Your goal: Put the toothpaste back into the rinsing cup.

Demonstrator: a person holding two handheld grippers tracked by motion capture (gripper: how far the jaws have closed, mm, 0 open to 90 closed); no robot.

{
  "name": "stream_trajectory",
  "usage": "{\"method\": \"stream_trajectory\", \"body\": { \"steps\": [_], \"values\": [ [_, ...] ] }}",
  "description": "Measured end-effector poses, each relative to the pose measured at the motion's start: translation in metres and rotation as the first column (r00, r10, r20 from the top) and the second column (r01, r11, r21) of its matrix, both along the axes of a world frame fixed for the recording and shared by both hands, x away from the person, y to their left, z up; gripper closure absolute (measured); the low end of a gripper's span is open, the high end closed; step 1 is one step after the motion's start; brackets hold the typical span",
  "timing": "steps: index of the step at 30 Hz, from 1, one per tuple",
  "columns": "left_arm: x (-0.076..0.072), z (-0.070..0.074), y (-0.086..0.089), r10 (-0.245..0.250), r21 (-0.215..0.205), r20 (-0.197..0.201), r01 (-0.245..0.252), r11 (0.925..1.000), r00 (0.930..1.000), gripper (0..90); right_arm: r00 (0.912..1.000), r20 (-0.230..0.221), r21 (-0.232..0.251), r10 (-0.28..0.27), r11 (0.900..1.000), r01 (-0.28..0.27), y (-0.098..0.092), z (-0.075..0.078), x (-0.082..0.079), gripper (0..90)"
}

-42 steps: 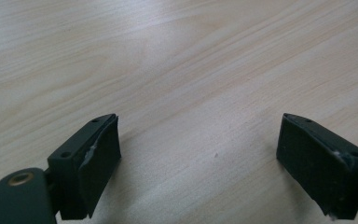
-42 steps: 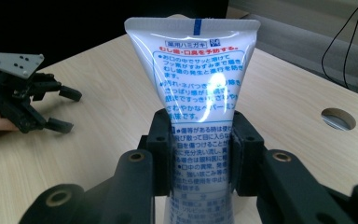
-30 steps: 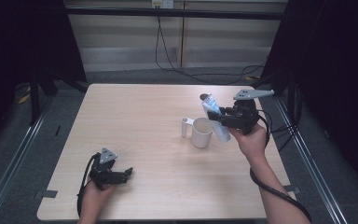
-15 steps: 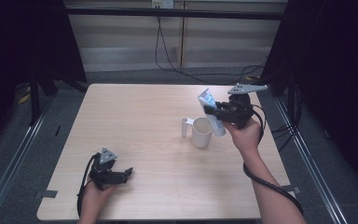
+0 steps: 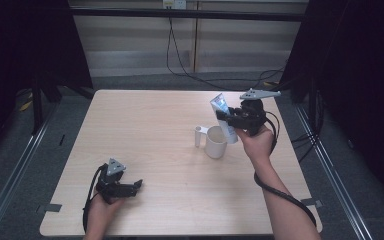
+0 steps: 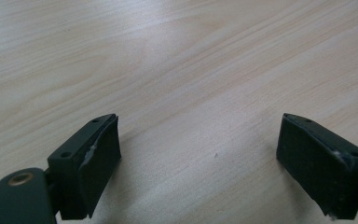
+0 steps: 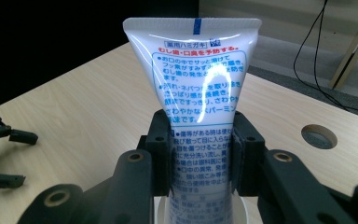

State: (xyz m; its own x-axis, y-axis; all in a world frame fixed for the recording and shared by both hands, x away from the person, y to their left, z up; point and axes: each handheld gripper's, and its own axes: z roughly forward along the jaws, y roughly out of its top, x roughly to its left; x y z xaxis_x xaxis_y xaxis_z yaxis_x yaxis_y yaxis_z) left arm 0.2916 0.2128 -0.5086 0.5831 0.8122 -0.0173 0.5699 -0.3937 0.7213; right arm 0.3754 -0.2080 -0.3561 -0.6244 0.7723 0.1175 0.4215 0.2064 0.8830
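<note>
Here, at the left of the high view, the left gripper (image 5: 132, 186) lies low on the wooden table (image 5: 145, 130) near its front edge, held in the person's left hand (image 5: 102, 205). Its own view looks along two black jaws spread wide apart over bare wood, with nothing between them.

Toward the middle right of the table stands a white mug (image 5: 215, 142), upright, its handle turned to the left in the high view.

Just right of the mug, the right gripper (image 5: 228, 116) pinches a white toothpaste tube (image 5: 225, 116), gripped in the person's right hand (image 5: 254, 142). The tube's long axis runs steeply, nearly upright but tilted: its flat crimped end points up and leans toward the left and the far side of the table, while its lower end points down toward the mug's mouth. In the right gripper view the tube (image 7: 198, 88) rises straight between the jaws, its flat printed face with blue and red Japanese text toward the camera, the crimped end with a small blue mark at the top. The pads press on both side edges of the tube at about its lower third, so most of its length stands above the grip. Below the jaws the tube's lower end sits over the mug's white rim (image 7: 161, 207); whether it touches the mug I cannot tell.
</note>
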Motion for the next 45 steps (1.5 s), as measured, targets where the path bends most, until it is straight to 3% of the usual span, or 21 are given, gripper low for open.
{"method": "stream_trajectory", "body": {
  "steps": [14, 25, 45],
  "values": [
    [0.0, 0.0, 0.0, 0.001, -0.006, 0.001, -0.001, 1.0, 1.0, 13.2, 0.9991, 0.019, -0.028, -0.038, 0.999, 0.039, 0.01, 0.0, 0.013, 66.1],
    [0.0, 0.0, -0.001, -0.002, -0.007, 0.002, 0.002, 1.0, 1.0, 13.2, 0.9972, 0.027, -0.018, -0.07, 0.997, 0.071, 0.012, -0.004, 0.02, 65.9],
    [0.0, 0.0, 0.0, -0.003, -0.004, 0.001, 0.003, 1.0, 1.0, 13.2, 0.9976, 0.019, -0.014, -0.067, 0.998, 0.067, 0.017, -0.013, 0.016, 65.4]
  ]
}}
